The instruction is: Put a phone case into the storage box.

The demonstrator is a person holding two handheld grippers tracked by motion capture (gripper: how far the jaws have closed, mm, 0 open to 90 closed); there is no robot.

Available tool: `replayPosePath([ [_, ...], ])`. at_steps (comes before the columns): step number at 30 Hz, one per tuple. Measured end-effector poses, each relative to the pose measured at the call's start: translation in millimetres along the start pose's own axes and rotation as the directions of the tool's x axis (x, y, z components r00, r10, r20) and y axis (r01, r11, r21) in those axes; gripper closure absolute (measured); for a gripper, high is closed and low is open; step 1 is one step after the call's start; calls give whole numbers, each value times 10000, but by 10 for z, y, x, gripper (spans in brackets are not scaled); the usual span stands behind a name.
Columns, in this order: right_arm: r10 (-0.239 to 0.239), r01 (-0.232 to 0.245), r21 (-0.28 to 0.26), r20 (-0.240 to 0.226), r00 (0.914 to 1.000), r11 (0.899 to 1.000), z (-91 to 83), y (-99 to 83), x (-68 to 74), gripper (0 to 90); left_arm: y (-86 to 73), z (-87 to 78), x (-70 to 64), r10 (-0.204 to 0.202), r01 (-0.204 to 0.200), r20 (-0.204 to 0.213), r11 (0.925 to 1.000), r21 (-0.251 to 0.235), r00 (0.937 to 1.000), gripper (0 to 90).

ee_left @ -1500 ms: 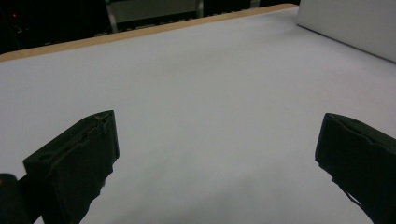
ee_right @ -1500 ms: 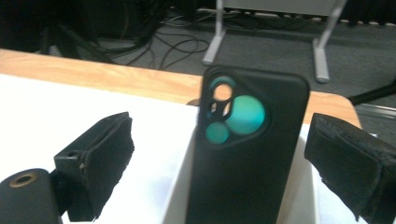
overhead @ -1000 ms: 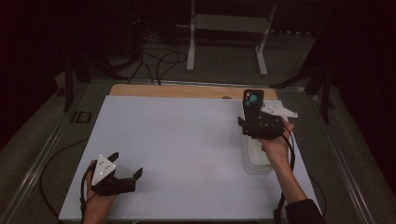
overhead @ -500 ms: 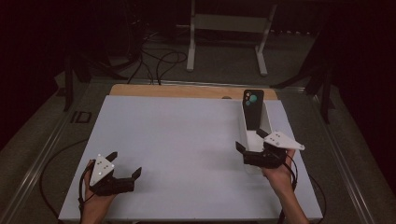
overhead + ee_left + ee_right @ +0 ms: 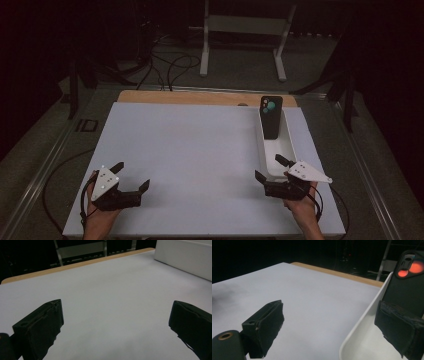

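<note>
At the near edge of the table (image 5: 200,150), your left gripper (image 5: 131,181) rests with jaws wide on nothing, a broad bare sheet open ahead and to its right. Near right, your right gripper (image 5: 267,170) also stands wide and empty, straddling the near left wall of the tray (image 5: 290,146), one jaw inside it, one over the table. The tray's long axis runs near to far along the right edge. The phone (image 5: 272,118) leans upright at the tray's far end, camera end up, its back facing you.
</note>
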State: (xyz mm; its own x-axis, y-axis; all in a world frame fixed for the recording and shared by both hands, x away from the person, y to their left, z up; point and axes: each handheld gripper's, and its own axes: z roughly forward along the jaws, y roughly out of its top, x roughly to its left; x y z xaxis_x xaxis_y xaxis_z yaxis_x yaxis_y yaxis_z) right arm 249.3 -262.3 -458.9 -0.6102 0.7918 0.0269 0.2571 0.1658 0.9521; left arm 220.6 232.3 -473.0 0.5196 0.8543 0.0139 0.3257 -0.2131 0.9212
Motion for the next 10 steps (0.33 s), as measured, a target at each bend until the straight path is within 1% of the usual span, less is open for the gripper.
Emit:
replayPosePath([
  [3,123,-123,29,-129,9998,9999,-33,-75,-2,83,5,-8,-7,41,-41,32,10000,3,10000,3],
  [5,97,-96,63,-159,9998,9999,-53,-115,0,84,6,-10,-8,54,-55,34,10000,19,10000,3],
  [6,97,-96,63,-159,9998,9999,-53,-115,0,84,6,-10,-8,54,-55,34,10000,19,10000,3],
  [7,-5,5,96,-68,10000,10000,-69,-131,-2,83,6,-12,-6,37,-37,28,10000,12,10000,3],
  [10,146,-145,26,-107,9998,9999,-78,-143,-11,83,10,-20,-1,57,-57,0,10000,7,10000,3],
])
